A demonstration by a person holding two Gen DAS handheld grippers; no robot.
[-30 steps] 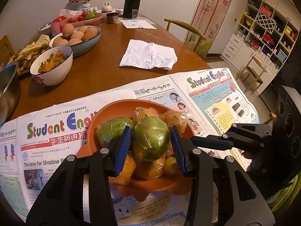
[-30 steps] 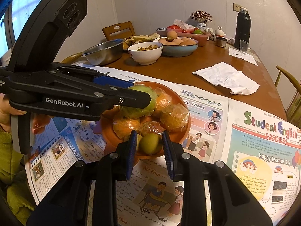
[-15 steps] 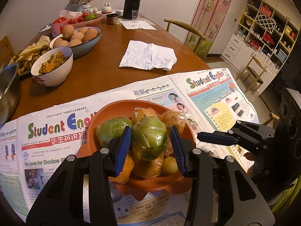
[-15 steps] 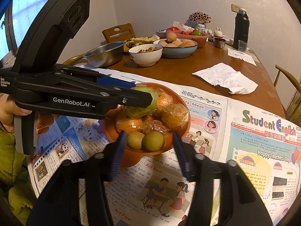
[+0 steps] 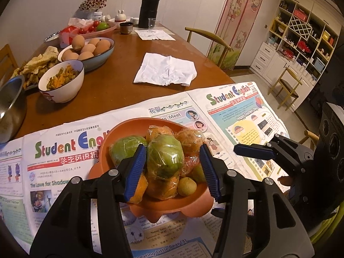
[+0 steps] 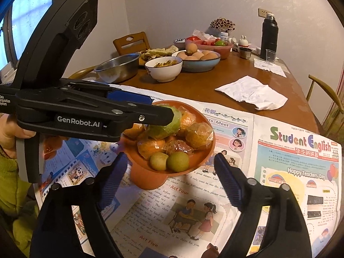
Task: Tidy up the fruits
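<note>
An orange bowl (image 5: 133, 124) (image 6: 205, 116) piled with plastic-wrapped fruits stands on newspaper. On top lies a wrapped green fruit (image 5: 165, 159) (image 6: 169, 126). My left gripper (image 5: 172, 148) (image 6: 159, 107) straddles it with its jaws opening. The right pad stands clear of the fruit and the left pad is just beside it. Two small green fruits (image 6: 178, 162) (image 6: 159, 161) rest at the bowl's near edge. Just short of them, my right gripper (image 6: 169, 158) has its jaws opening wide, with nothing between them. One of its fingers (image 5: 251, 151) shows at the right of the left wrist view.
Newspapers (image 6: 296, 165) cover the near half of the wooden table. Behind them are a white cloth (image 5: 165, 71), a white bowl of food (image 5: 62, 81), a blue bowl of eggs (image 5: 90, 49), a steel bowl (image 6: 118, 66) and a black flask (image 5: 148, 6). Chairs stand around the table.
The right gripper's jaws, shut on a small green fruit, have spread wide and left it in the bowl. The left gripper's pads have eased off the wrapped green fruit.
</note>
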